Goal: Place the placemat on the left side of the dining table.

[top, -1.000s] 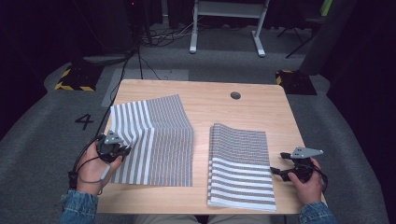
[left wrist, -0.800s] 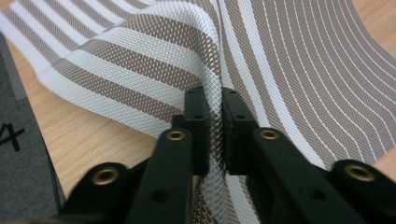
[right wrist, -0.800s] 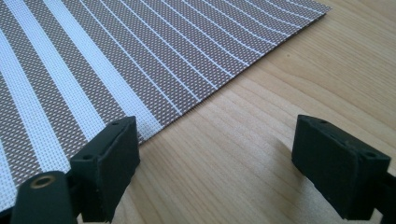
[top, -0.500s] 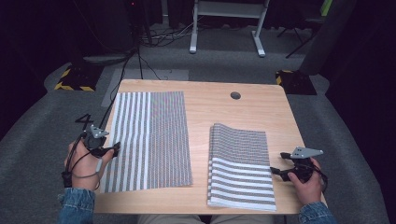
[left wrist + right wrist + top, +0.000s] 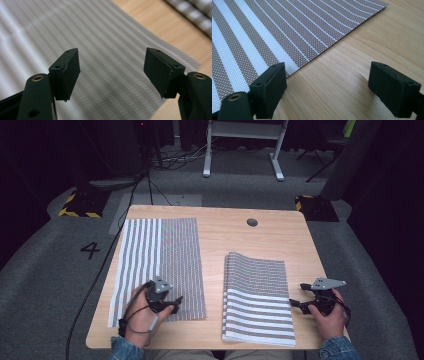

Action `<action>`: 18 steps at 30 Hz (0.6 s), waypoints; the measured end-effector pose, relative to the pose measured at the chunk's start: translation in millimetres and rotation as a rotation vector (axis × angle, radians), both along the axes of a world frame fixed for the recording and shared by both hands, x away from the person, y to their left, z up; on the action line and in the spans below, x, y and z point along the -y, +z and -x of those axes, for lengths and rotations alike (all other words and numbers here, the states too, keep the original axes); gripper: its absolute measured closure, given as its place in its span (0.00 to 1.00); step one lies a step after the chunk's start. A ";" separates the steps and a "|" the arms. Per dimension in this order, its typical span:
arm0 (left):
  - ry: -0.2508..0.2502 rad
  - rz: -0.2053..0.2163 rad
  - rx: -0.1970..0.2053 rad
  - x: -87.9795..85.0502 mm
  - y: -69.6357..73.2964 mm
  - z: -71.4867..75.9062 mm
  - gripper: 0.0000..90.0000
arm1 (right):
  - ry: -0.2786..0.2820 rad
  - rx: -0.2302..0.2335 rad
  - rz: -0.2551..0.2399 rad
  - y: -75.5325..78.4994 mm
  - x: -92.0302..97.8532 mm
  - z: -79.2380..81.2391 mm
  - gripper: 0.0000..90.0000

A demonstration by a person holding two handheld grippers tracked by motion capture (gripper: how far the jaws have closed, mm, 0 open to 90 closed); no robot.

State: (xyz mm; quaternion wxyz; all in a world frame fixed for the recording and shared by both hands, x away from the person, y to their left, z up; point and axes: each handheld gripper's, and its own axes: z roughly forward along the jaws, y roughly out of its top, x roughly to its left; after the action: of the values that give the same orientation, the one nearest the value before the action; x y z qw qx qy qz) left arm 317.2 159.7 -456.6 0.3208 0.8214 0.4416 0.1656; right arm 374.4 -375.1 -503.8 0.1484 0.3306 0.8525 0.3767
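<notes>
- Left gripper (image 5: 172, 306) fingers, released and just opening, hover empty over the flat mat (image 5: 160, 265); lowering could wrinkle it.
- Right gripper (image 5: 300, 303) fingers, released at the stack's (image 5: 257, 297) 3 o'clock edge, may pinch several layers.

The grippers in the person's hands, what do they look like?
Both the left gripper and the right gripper are black, each topped by a grey three-cornered plate. Their jaws end in flat black pads, with brass-coloured rings at the joints. Black cables trail off. The sleeves are blue denim.
</notes>
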 end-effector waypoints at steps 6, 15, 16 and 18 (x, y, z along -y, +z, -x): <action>-0.101 0.014 -0.030 45.5 -24.8 2.2 0.33 | 0.000 0.000 0.000 0.0 0.0 0.0 0.17; -0.110 -0.020 -0.059 67.0 -35.0 2.1 0.37 | 0.000 0.003 -0.005 -0.5 -0.3 0.0 0.17; -0.110 -0.022 -0.056 67.2 -35.2 2.2 0.37 | 0.000 0.003 -0.005 -0.5 -0.3 0.0 0.17; -0.090 -0.017 -0.067 67.5 -35.4 4.1 0.38 | 0.000 0.003 -0.004 -0.5 -0.3 0.0 0.17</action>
State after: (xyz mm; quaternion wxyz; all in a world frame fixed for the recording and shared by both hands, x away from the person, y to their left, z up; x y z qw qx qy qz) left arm 313.1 92.3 -492.0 0.3060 0.8482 0.4132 0.1274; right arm 374.4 -374.7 -504.2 0.1490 0.3305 0.8514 0.3790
